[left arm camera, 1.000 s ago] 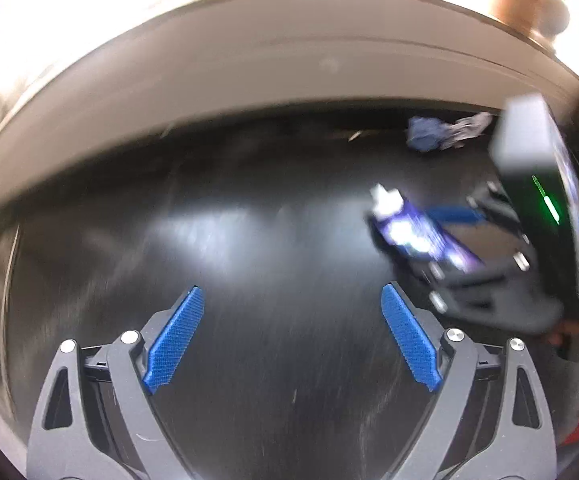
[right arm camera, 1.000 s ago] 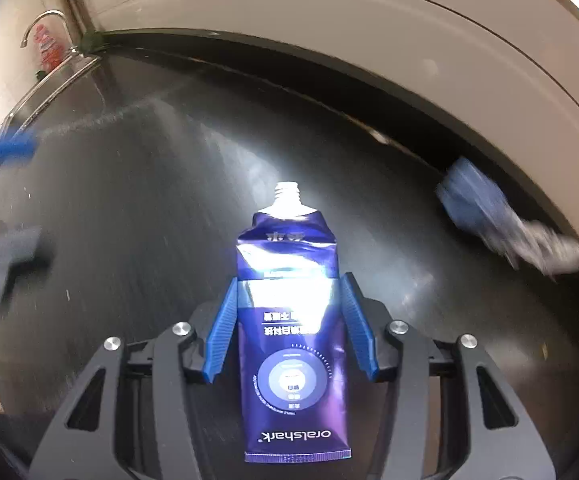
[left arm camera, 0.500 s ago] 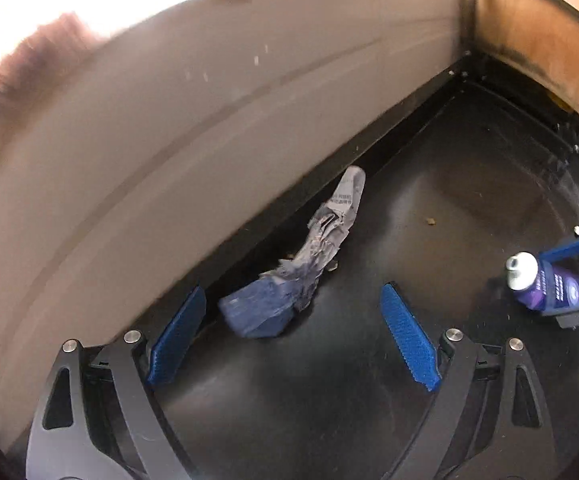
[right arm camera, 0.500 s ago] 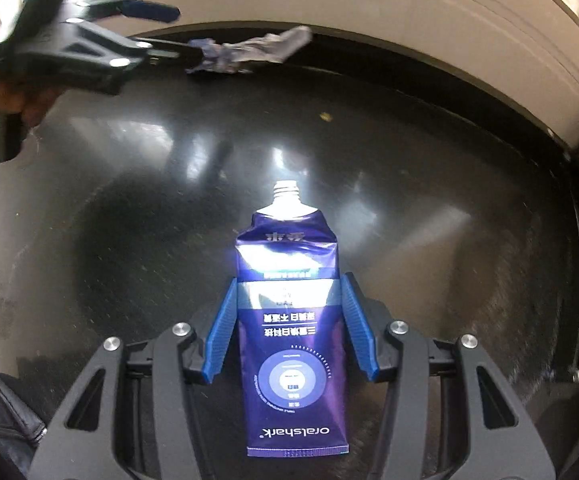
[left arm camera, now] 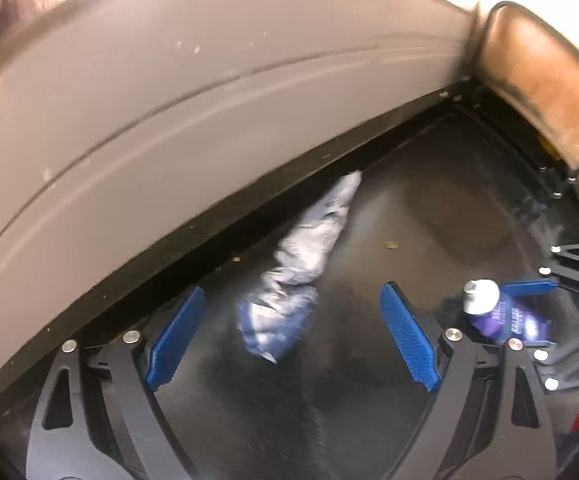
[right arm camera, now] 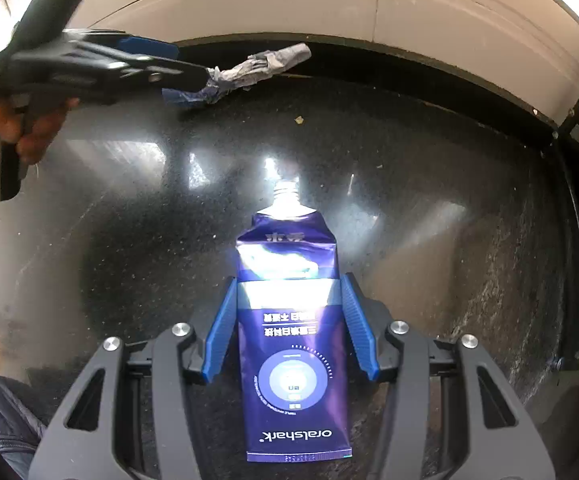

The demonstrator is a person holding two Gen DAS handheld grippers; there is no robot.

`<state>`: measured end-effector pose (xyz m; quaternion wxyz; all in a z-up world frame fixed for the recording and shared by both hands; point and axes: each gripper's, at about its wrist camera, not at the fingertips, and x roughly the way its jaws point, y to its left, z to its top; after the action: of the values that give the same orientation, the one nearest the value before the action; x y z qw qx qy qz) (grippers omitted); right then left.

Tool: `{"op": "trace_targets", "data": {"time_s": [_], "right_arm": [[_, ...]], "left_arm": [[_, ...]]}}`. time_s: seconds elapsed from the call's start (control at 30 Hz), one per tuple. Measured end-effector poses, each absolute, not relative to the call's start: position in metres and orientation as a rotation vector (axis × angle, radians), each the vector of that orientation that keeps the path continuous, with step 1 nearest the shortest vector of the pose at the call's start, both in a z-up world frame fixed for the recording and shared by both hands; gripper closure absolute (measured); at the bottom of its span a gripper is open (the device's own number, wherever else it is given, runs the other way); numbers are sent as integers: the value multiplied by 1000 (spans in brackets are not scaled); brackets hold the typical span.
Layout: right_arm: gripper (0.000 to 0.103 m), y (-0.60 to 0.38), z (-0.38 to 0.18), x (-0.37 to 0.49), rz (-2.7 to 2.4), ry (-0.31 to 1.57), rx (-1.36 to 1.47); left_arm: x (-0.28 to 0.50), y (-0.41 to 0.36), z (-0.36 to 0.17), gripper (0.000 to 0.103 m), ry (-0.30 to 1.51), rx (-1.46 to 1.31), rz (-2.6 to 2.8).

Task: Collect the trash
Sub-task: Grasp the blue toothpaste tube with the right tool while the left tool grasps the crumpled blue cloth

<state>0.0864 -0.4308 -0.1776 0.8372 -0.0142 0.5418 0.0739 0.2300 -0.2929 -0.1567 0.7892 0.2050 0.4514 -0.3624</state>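
Closing on the crumpled wrapper is judged to be the step in hand. The left tongs are held wide open with nothing between the pads, and the wrapper's lower, bluish end lies in the gap, nearer the left pad. It stretches away along the foot of the pale wall, its far tip touching the dark ledge there. A good grasp is best made low on the bunched end, with the pads squared across it, so that the thin paper is pinched rather than pushed along the surface. The right tongs are closed on a purple toothpaste tube, gripped by its sides near the middle, nozzle forward and cap missing. The black worktop is glossy, speckled and reflective, with a few small crumbs scattered near the wall. A brown panel bounds it at the far right corner.
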Motion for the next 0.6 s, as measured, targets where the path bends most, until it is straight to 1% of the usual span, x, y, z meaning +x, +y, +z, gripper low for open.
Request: {"op": "trace_targets", "data": {"time_s": [0.07,0.1,0.13,0.17,0.2,0.23,0.27,0.33,0.47,0.6], "right_arm": [[51,-430,-176,89,160,1146,-42],[51,-429,-178,89,160,1146,-45],[51,-427,-178,90,159,1145,-50],[51,-426,-179,89,158,1145,-52],[52,-424,-179,88,156,1146,-57],[52,-419,-178,85,151,1146,-62],[52,-417,-178,84,142,1146,-68],[52,-414,-177,81,130,1151,-63],[52,-407,-170,73,109,1143,-58],[52,-394,-153,60,117,1118,-56]], "left_arm": [[231,-297,-166,17,978,491,-784],[230,-302,-173,23,976,519,-797],[229,-305,-178,26,979,541,-801],[229,-308,-185,34,996,559,-796],[231,-306,-185,46,978,533,-801],[233,-305,-185,53,975,518,-785],[233,-305,-183,75,975,515,-770],[232,-302,-178,76,1002,501,-730],[207,-285,-156,77,985,448,-676],[166,-258,-134,77,987,431,-615]]}}
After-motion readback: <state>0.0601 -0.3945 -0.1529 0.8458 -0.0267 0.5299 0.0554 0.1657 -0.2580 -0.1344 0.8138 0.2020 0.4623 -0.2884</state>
